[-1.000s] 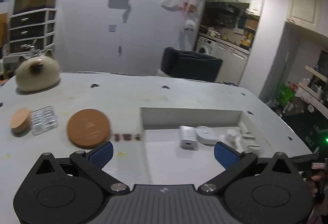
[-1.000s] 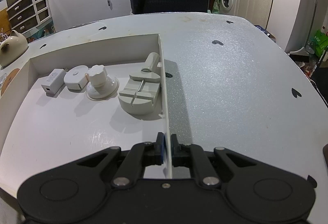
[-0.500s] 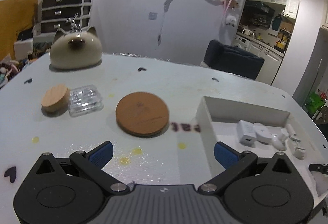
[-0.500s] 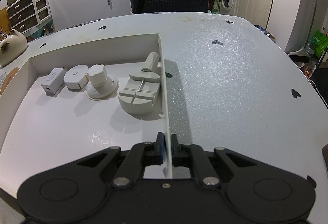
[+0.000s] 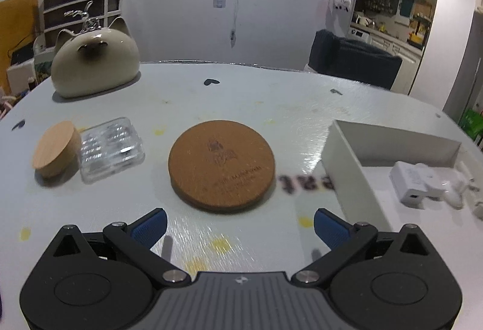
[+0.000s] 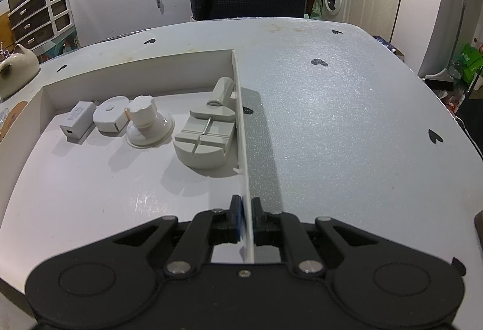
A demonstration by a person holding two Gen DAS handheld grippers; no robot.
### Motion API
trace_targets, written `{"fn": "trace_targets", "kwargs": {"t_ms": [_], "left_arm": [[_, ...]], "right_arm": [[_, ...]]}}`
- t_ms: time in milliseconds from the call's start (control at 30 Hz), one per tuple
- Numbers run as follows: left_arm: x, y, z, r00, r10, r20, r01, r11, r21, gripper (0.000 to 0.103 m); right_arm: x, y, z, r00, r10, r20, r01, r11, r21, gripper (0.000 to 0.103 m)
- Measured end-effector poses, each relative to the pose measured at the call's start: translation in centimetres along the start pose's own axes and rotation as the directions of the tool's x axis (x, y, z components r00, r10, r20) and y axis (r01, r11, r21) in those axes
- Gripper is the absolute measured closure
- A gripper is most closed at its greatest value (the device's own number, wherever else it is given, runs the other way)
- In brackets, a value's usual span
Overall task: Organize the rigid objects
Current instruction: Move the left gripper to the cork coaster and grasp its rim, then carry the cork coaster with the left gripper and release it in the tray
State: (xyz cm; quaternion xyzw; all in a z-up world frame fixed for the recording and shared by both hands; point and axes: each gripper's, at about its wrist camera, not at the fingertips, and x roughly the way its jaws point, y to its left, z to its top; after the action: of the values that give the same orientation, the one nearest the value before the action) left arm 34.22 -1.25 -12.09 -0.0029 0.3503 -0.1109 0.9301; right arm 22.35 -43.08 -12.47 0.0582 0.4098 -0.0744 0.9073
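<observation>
The left gripper stood wide open, empty, the cork coaster flat at its twelve o'clock: light, stiff, best pinched by the rim. The right gripper clamped the tray wall.

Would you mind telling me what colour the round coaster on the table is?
The coaster is cork brown with a darker printed design, best seen in the left wrist view.

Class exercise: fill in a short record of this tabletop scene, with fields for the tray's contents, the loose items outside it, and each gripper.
tray contents: white charger, round white case, suction cup, grey tool block
loose items: cork coaster, wooden lid, clear plastic case
ornament: cat figurine
left gripper: open, empty, facing the coaster
right gripper: shut on the tray wall
</observation>
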Motion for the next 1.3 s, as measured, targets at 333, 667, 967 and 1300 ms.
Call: {"fn": "trace_targets", "kwargs": {"t_ms": [333,667,967,1300], "left_arm": [[3.6,0.0,2.3,0.997,0.080,0.025,-0.082,0.992,0.099,0.005],[5.5,-0.7,3.7,0.995,0.082,0.054,-0.090,0.980,0.175,0.006],[6.3,-0.6,4.3,0.997,0.068,0.040,-0.075,0.979,0.189,0.004],[7.8,-0.7,5.7,0.997,0.082,0.009,-0.082,0.981,0.176,0.000]], "right_arm": [[0.1,0.0,0.0,1.000,-0.001,0.001,0.001,1.000,0.020,0.094],[0.1,0.2,0.1,1.000,-0.017,-0.004,0.017,0.999,0.027,0.094],[0.1,0.2,0.1,1.000,-0.015,-0.002,0.015,0.999,0.029,0.094],[0.2,0.2,0.1,1.000,-0.013,-0.002,0.013,0.999,0.030,0.094]]}}
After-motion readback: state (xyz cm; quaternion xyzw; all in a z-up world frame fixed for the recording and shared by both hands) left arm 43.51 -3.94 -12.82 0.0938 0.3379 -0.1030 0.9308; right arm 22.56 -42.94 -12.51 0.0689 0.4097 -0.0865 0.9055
